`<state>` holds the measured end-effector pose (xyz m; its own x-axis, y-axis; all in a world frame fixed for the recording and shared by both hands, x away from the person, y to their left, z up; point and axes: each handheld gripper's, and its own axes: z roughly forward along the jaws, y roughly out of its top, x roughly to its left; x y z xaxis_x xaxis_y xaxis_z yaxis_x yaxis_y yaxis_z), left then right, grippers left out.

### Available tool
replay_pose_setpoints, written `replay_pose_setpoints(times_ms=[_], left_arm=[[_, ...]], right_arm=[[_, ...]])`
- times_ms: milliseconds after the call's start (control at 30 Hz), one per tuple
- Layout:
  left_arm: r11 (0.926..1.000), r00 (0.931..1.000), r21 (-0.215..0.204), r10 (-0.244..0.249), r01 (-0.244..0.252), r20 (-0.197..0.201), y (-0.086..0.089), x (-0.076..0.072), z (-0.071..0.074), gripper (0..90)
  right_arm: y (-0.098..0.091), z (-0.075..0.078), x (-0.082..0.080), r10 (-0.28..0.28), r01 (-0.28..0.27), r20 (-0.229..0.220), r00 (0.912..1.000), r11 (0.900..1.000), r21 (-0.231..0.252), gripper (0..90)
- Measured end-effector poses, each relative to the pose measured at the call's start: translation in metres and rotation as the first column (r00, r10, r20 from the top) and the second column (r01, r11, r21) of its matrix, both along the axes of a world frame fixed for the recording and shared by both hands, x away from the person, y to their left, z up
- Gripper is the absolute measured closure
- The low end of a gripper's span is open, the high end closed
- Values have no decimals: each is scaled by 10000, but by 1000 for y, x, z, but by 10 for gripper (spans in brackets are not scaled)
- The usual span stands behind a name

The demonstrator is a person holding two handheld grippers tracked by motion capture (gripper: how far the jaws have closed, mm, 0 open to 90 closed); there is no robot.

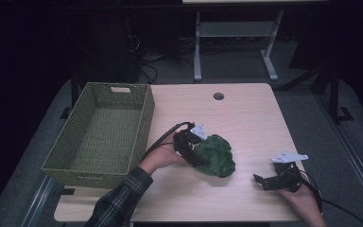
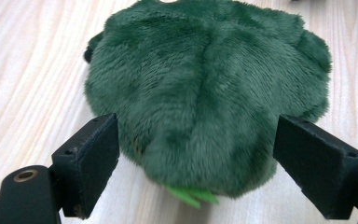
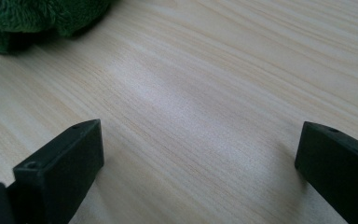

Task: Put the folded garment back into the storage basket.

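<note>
One dark green plush toy (image 1: 215, 156) lies on the wooden table (image 1: 246, 118), a little toward 5 o'clock from its middle, with the woven basket (image 1: 101, 132) standing open and empty well off at its 9 o'clock. The left gripper (image 1: 194, 153) sits at the toy's 9 o'clock edge. In the left gripper view its jaws stand wide, one at either side of the plush (image 2: 205, 93), the left pad touching or just short of the fur and the right pad near but apart from it; nothing is clamped yet. A bright green tab (image 2: 191, 193) pokes out under the toy's near edge at 6 o'clock.

The toy looks light and soft, with thick pile that should squash a good deal before the jaws bite, so a shallow pinch at the fringe would likely slide off the fur. A grip across the fuller body, low and near the table, seems the safer hold; the lobed rim would probably fold and slip. It appears unbreakable, so a firm squeeze carries little risk.

The right gripper (image 1: 266, 182) rests near the table's 5 o'clock corner, well apart from the toy, its jaws spread wide over bare wood and holding nothing.
</note>
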<state>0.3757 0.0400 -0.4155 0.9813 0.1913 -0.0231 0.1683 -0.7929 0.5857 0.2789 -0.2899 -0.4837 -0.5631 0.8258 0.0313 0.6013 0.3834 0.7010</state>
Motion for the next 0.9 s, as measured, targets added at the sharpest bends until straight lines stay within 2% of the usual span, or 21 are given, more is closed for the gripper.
replay_pose_setpoints(times_ms=[200, 267, 467, 600, 800, 900], left_arm=[[9984, 9995, 494, -251, 260, -194, -11, 5, -17, 139], [9979, 9989, 577, -275, 297, -387, -14, 5, -23, 136], [9967, 9980, 735, -309, 349, -548, -17, 7, -31, 130], [9951, 9981, 916, -331, 379, -528, -19, 6, -36, 129], [9897, 9989, 1365, -413, 440, -223, -24, 1, -39, 128], [9879, 9991, 1504, -337, 372, -259, -26, 0, -38, 144]], right_arm=[[0, 0, 0, 47, -47, 20, 10000, 10000, -6, 8], [0, 0, 0, 63, -63, 25, 10000, 10000, -9, 8], [0, 0, 0, 82, -82, 3, 10000, 10000, 19, 8], [0, 0, 0, 84, -84, 4, 10000, 10000, 18, 8], [0, 0, 0, 86, -86, 4, 10000, 10000, 15, 8], [1, 0, 0, 72, -72, 5, 10000, 10000, 14, 8]])
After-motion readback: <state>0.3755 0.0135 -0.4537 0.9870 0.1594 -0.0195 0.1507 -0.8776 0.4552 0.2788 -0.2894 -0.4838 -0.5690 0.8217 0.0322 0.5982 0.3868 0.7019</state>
